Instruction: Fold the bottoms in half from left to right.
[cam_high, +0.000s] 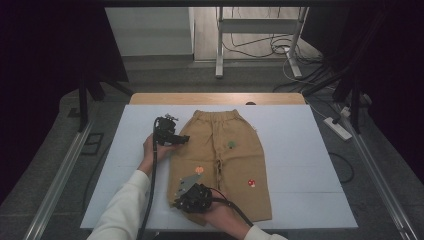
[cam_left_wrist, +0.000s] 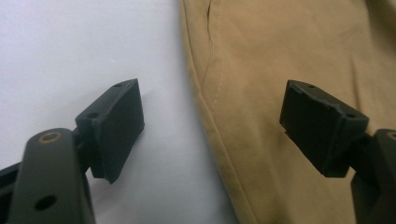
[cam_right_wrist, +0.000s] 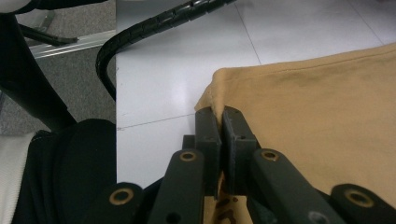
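Tan pants (cam_high: 225, 160) with small embroidered patches lie flat on the white table (cam_high: 300, 150), waistband at the far side. My left gripper (cam_high: 183, 138) is at the pants' left side seam below the waistband. In the left gripper view it (cam_left_wrist: 212, 93) stands open and straddles the seam edge of the pants (cam_left_wrist: 289, 46), one jaw over bare table, the other over fabric, neither pad pressing. My right gripper (cam_high: 179, 201) is at the near left hem corner. In the right gripper view it (cam_right_wrist: 222, 114) is shut on that corner of the pants (cam_right_wrist: 317, 107).
The table's wooden back edge (cam_high: 215, 98) runs behind the waistband. A metal stand (cam_high: 220, 50) and loose cables lie on the floor beyond it. A power strip (cam_high: 339, 128) sits off the table's right side. The left gripper's black cable (cam_right_wrist: 140, 35) crosses the near left.
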